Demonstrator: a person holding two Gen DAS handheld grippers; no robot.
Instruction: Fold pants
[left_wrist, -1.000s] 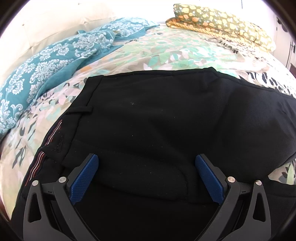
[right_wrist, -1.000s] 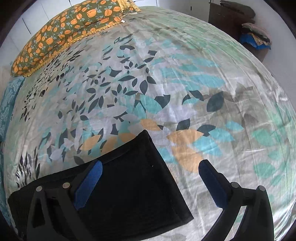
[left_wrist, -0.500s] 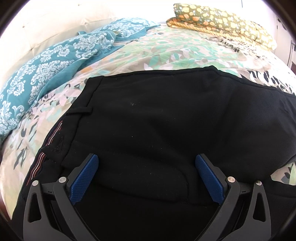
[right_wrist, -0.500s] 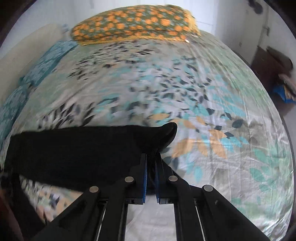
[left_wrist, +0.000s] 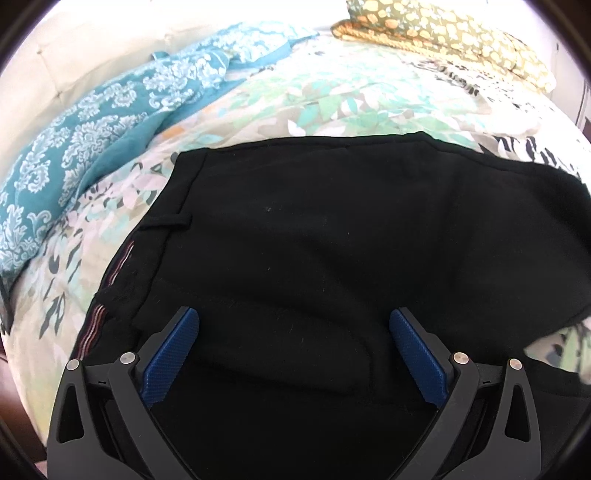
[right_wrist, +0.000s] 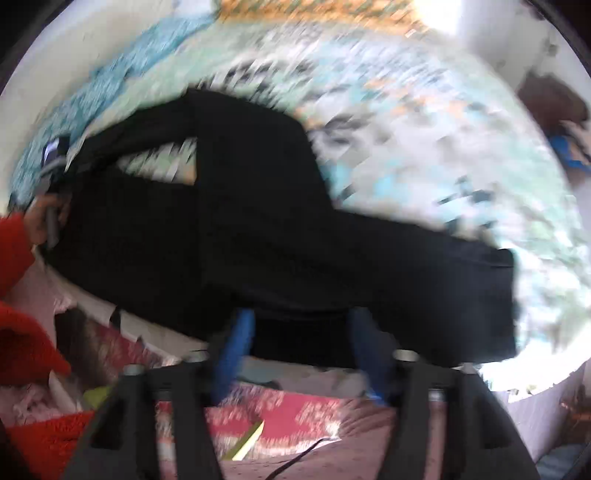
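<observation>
Black pants (left_wrist: 332, 240) lie spread on the bed, waistband toward the left in the left wrist view. Cloth matte and dark, a little lint on it; one belt loop shows at the waistband, and a striped red-and-white lining peeks out along the left edge. In the blurred right wrist view the pants (right_wrist: 258, 229) read as one long dark shape, doubled over at the left with a wedge of bedspread showing through a gap, a squared hem at the far right.

Bedspread (left_wrist: 332, 92) is thin printed cloth, leaf pattern in green, teal, orange and black, lightly creased. Teal damask blanket (left_wrist: 92, 140) bunched at far left. Olive pillow with orange print (left_wrist: 443, 33) at the head, edges trimmed in yellow.

Left gripper (left_wrist: 291, 325): jaws wide, blue ribbed pads standing apart over the seat of the pants, nothing pinched between them.

Right gripper (right_wrist: 303, 332): jaws opening, blue pads apart near the pants' lower edge; heavy blur, but no cloth appears clamped.

Red fleecy sleeve (right_wrist: 22, 332) at left edge of the right wrist view.
</observation>
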